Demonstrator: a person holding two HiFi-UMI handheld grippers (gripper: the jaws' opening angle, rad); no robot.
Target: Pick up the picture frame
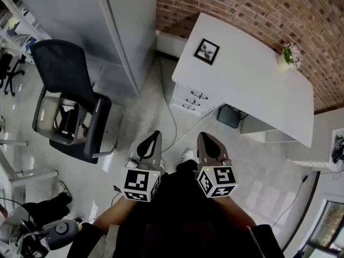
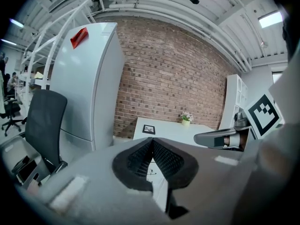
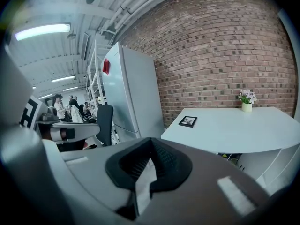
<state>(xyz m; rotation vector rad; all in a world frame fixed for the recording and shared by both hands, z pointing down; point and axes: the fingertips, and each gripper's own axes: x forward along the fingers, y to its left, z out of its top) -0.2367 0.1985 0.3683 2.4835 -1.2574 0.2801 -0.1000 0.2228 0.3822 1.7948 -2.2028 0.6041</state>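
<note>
Lying on one desk (image 1: 252,85), one picture frame (image 1: 206,51).

Rough brick wall (image 1: 242,4), smooth matt white desk (image 1: 252,79)

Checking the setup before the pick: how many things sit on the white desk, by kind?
picture frame: 1
potted plant: 1
Total on the desk: 2

We are in an office: a white desk (image 1: 252,85) with a drawer unit (image 1: 189,98) by a brick wall (image 1: 258,9), a black office chair (image 1: 64,79), a tall cabinet (image 1: 80,15), strip lights (image 3: 42,30).
</note>
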